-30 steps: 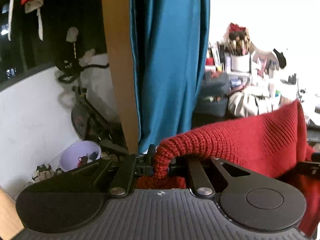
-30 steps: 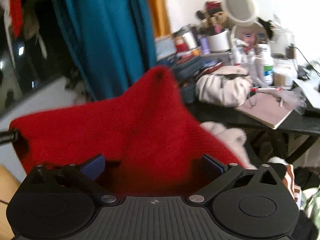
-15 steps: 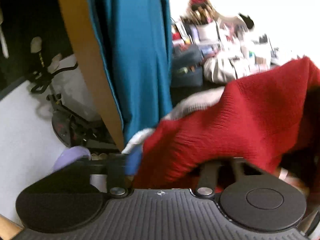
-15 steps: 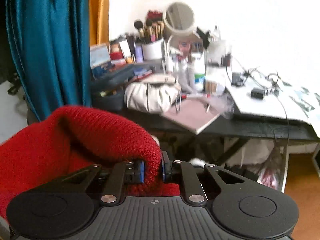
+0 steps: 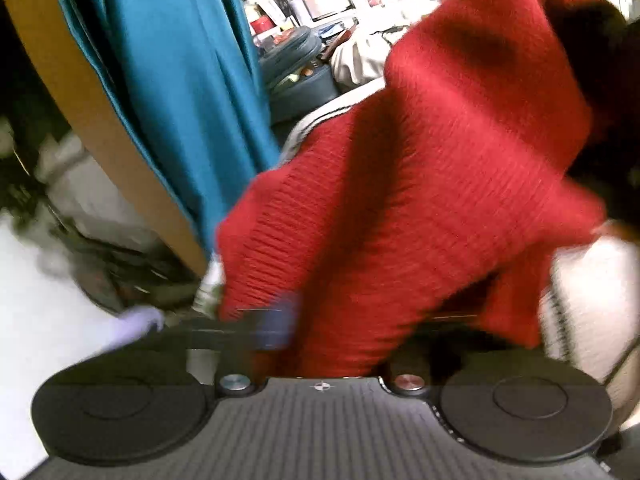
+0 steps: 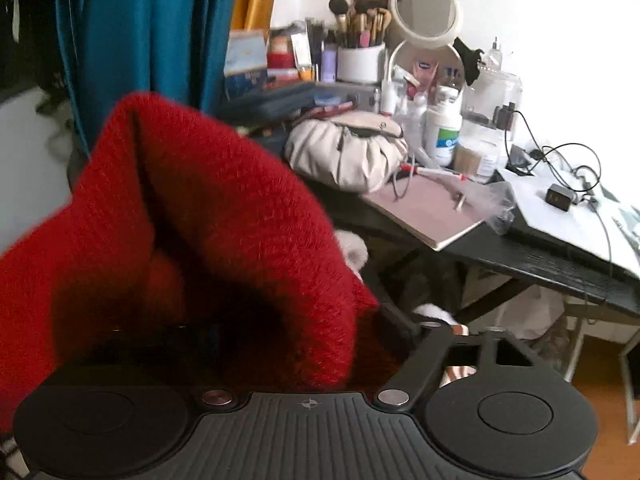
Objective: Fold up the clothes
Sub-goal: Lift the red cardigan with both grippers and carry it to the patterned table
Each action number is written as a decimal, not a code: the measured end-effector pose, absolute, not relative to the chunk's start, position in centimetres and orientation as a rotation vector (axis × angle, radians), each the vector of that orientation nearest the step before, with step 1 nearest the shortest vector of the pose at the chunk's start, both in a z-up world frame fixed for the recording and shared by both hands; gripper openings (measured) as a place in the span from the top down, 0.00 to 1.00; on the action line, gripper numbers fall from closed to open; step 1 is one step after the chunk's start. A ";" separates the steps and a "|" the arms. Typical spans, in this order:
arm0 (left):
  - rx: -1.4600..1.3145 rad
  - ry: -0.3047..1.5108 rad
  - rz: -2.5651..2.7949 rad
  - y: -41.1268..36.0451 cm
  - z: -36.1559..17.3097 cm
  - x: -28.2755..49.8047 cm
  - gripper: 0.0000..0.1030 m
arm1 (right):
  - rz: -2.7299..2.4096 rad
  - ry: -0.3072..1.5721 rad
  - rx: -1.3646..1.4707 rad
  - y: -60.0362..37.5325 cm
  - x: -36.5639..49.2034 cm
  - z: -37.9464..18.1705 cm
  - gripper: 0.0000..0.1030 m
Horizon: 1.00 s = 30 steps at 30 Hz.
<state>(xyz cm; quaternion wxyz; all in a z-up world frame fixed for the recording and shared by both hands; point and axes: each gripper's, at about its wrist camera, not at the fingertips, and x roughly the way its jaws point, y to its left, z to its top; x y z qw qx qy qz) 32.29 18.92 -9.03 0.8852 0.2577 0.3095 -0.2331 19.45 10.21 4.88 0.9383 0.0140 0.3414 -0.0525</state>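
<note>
Sweater (image 5: 440, 184): red knit, draped over both grippers, filling 12 to 3 o'clock in the left view. Released within the last second; fold judged being laid down.
Left gripper (image 5: 352, 332): jaws parted, formerly clamped.
Right gripper (image 6: 296, 336): jaws spread wide, formerly clamped.

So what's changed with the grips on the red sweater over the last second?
Both grips on the red sweater have opened: the left gripper first, then the right gripper in the last half second. The knit now drapes loose between the spread fingers. The teal curtain and cluttered desk are unchanged.
</note>
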 end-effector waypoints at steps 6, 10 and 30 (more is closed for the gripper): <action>0.117 0.476 -0.325 23.4 0.3 31.3 0.93 | -0.062 0.567 0.234 7.3 18.1 9.6 0.85; -0.048 0.249 -0.310 26.0 8.0 29.6 0.93 | 0.042 0.361 0.240 7.7 15.6 16.0 0.86; -0.204 -0.504 -0.588 28.0 28.6 10.5 0.94 | -0.081 -0.227 0.179 6.6 -7.1 43.7 0.86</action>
